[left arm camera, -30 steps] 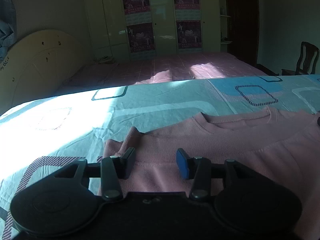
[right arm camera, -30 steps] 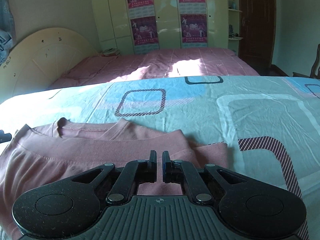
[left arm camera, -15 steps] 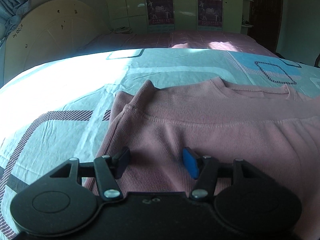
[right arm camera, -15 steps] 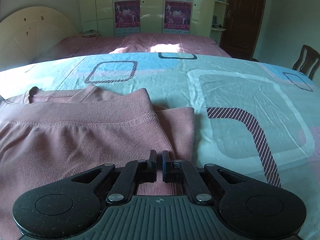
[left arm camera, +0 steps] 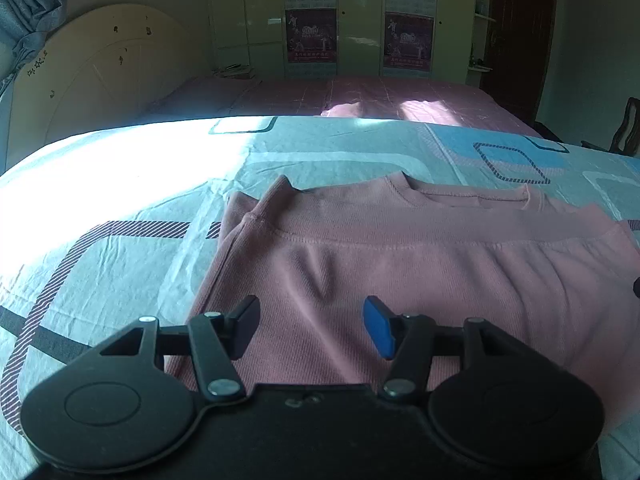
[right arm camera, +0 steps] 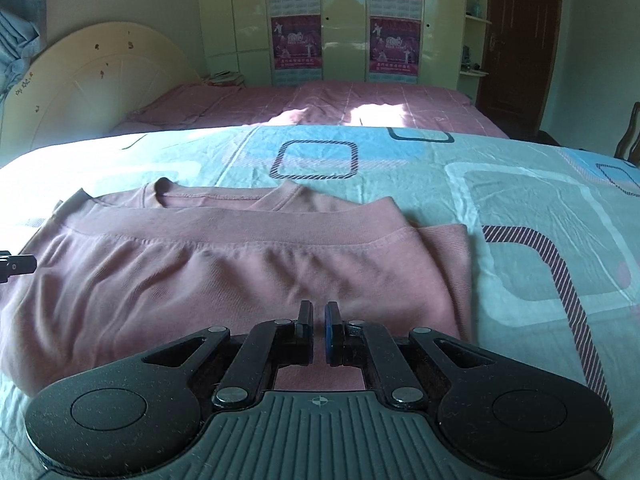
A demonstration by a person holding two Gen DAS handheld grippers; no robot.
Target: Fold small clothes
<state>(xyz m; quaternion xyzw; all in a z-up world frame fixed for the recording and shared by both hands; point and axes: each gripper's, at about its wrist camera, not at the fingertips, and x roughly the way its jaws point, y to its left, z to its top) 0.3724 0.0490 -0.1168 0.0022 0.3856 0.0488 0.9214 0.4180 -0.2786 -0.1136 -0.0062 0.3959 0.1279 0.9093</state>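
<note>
A pink knit sweater lies folded on the patterned bed sheet, its bottom hem laid up just below the collar. My left gripper hovers over the sweater's left part. Its jaws stand apart and are closing, with nothing pinched between them. In the right wrist view the same sweater fills the left and middle. A folded sleeve edge sticks out at its right side. My right gripper is shut just above the fabric near that right side, with no cloth visibly caught. The left gripper's tip pokes in at the left edge.
The sheet stretches right of the sweater. Behind it stands a second bed with a pink cover, a pale headboard leaning at the left, a wardrobe with posters and a wooden chair at the far right.
Both grippers drew back from the hem and collar toward the near side of the sweater. The left jaws now stand wider than a second ago. The right jaws stayed shut.
</note>
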